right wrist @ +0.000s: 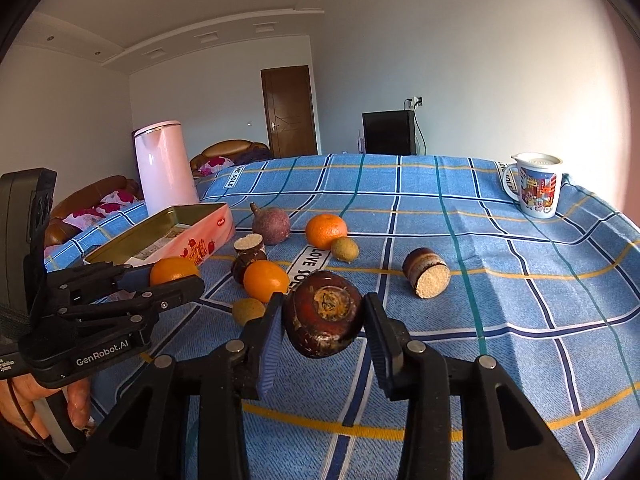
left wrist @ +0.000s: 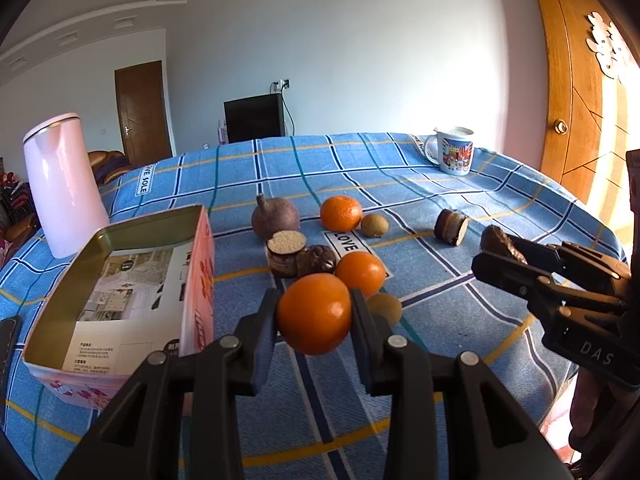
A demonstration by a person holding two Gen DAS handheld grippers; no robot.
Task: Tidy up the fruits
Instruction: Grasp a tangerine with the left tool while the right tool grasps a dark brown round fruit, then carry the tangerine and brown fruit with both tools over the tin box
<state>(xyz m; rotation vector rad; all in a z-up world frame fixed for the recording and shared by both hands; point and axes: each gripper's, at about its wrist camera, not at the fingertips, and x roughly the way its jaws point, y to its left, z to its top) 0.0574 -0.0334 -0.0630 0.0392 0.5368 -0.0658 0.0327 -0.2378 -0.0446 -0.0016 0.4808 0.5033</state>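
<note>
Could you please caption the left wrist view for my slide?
Left hand-held gripper clamps an orange beside the open tin.

Daylight enters strongly from the right, washing out the orange wooden door frame (left wrist: 568,92) in the left wrist view with glare. The blue checked tabletop (left wrist: 400,172) is evenly bright and sharp, with soft, short shadows. Fisheye curvature bends straight lines; dark vignetting fills the corners of both views.

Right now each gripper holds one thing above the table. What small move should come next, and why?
Probably carry the left gripper leftward over the open tin box and release there. Its pads already clamp an orange, clear of the tablecloth, and the box beside it holds only a paper leaflet. The right gripper, shut on a dark brown fruit, could follow.
</note>
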